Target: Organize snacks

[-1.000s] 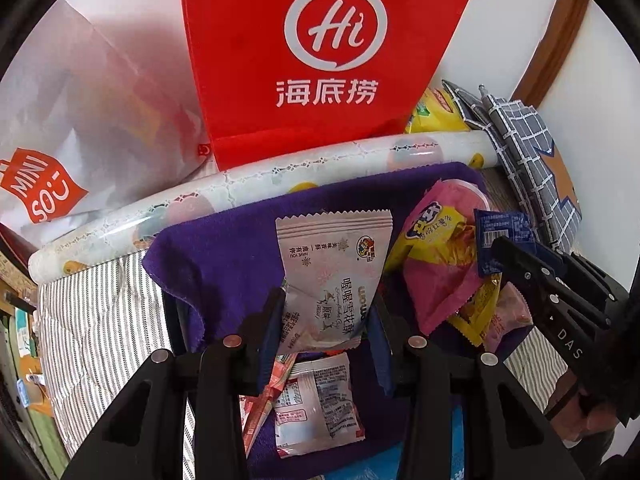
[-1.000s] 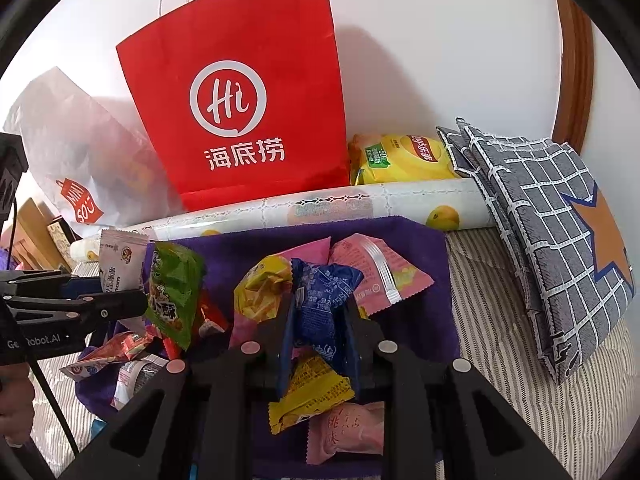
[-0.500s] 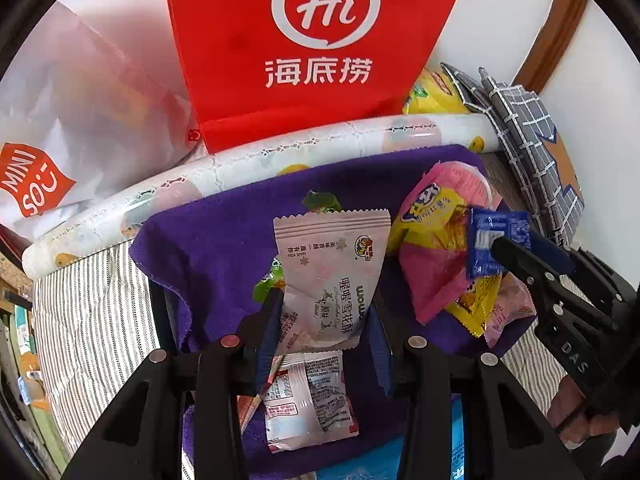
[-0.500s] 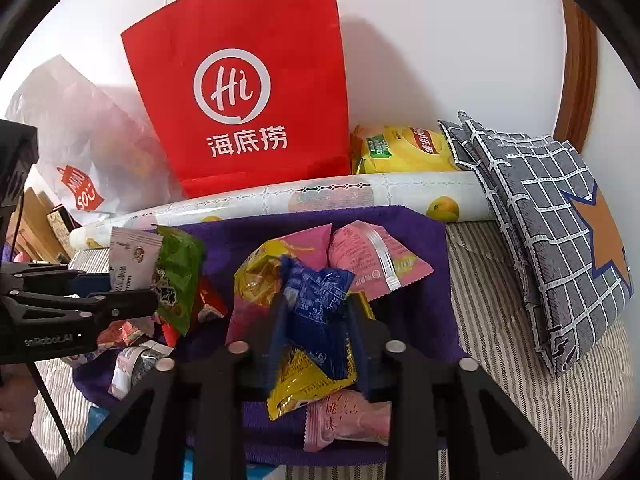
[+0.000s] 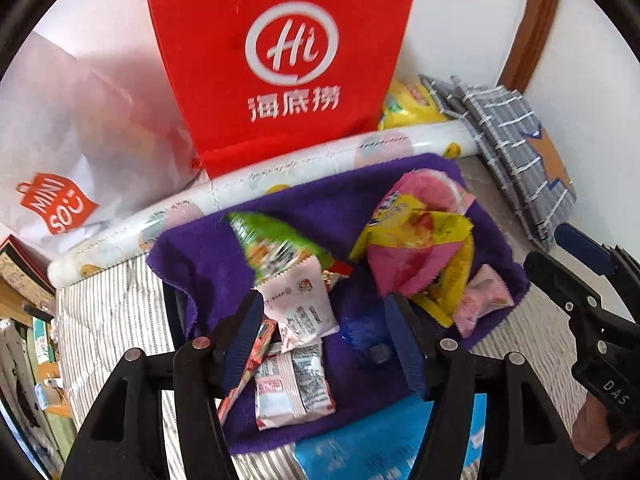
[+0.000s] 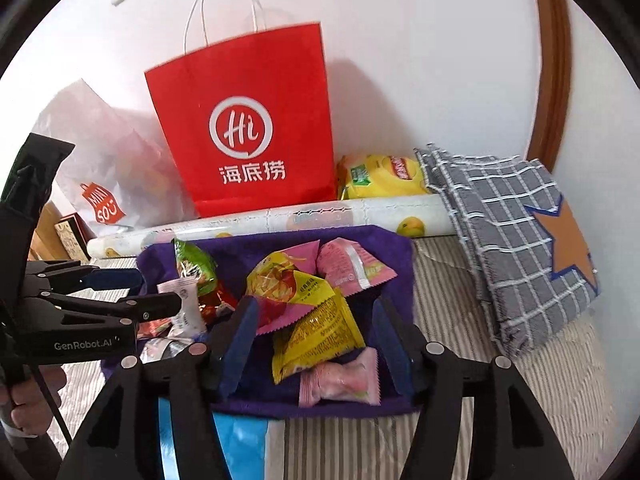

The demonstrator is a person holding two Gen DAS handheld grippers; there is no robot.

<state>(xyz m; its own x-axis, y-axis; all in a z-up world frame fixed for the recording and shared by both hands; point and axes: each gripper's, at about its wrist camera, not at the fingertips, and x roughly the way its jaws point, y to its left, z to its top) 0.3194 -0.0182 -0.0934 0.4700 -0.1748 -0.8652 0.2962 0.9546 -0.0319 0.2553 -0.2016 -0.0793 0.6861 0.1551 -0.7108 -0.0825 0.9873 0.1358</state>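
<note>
Left wrist view, blur: the green crinkled snack packet (image 5: 276, 240) at frame centre is smeared; its print cannot be read.
Cut off: a light blue printed package (image 5: 384, 440) runs off the lower edge, half hidden by the left gripper (image 5: 326, 344) frame.
Left tongs: jaws opening, nothing pinched; a white sachet with pink print (image 5: 300, 304) lies loose between them on the purple fleece cloth (image 5: 200, 256).
Right tongs: the right gripper (image 6: 316, 344) jaws are opening too, pads clear of the yellow foil packet (image 6: 316, 336) and the pink wrapped sweet (image 6: 340, 376) lying between them.
Snacks: all piled on the purple cloth, centre of both frames; a dark blue shape beside the left gripper's right finger is too blurred to name.
Surface: grey striped bedding (image 6: 460, 420).
Room: red paper carrier bag (image 6: 248, 128) with white logo against a white wall (image 6: 420, 60), upper centre; grey checked cushion (image 6: 512, 232) right; rolled printed white sheet (image 6: 280, 220) behind the cloth.
</note>
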